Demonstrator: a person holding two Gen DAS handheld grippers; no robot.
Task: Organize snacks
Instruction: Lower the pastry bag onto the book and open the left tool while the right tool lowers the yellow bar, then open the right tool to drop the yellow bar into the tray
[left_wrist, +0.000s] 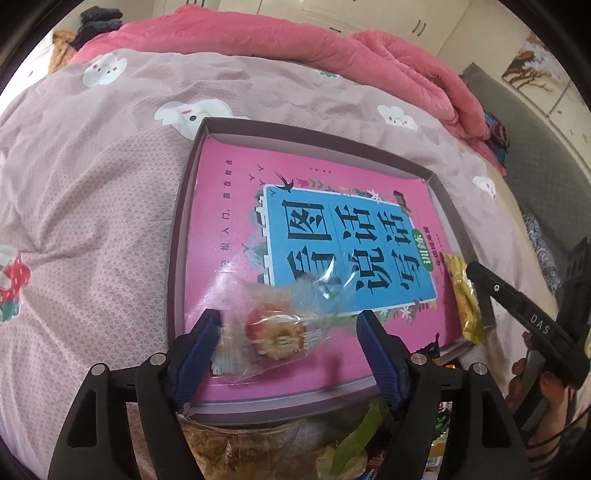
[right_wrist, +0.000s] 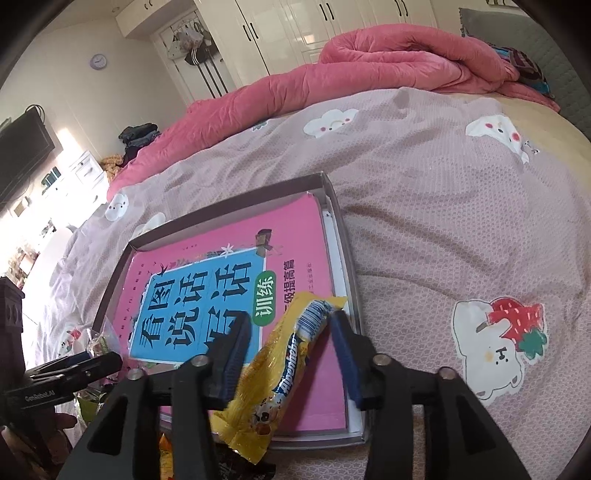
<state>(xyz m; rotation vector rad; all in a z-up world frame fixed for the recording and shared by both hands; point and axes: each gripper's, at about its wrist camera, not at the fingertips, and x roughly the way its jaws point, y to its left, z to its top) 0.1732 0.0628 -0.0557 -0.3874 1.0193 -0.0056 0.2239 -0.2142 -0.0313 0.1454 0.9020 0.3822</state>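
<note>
Two claws (left_wrist: 290, 350) (right_wrist: 291, 354) stand parted over seemingly released snacks (left_wrist: 277, 332) (right_wrist: 273, 376).

Bed (right_wrist: 461, 229) covered by a mauve sheet printed with white cartoon animals and strawberries. A rumpled pink quilt (right_wrist: 388, 62) lies along the far side of the bed. A shallow cardboard tray (left_wrist: 177, 266) rests flat on the sheet near the front edge; a pink book (left_wrist: 229, 206) fills most of it. Loose snack packets (left_wrist: 343, 454) lie on the bed just in front of the tray's near wall, partly hidden.
</note>
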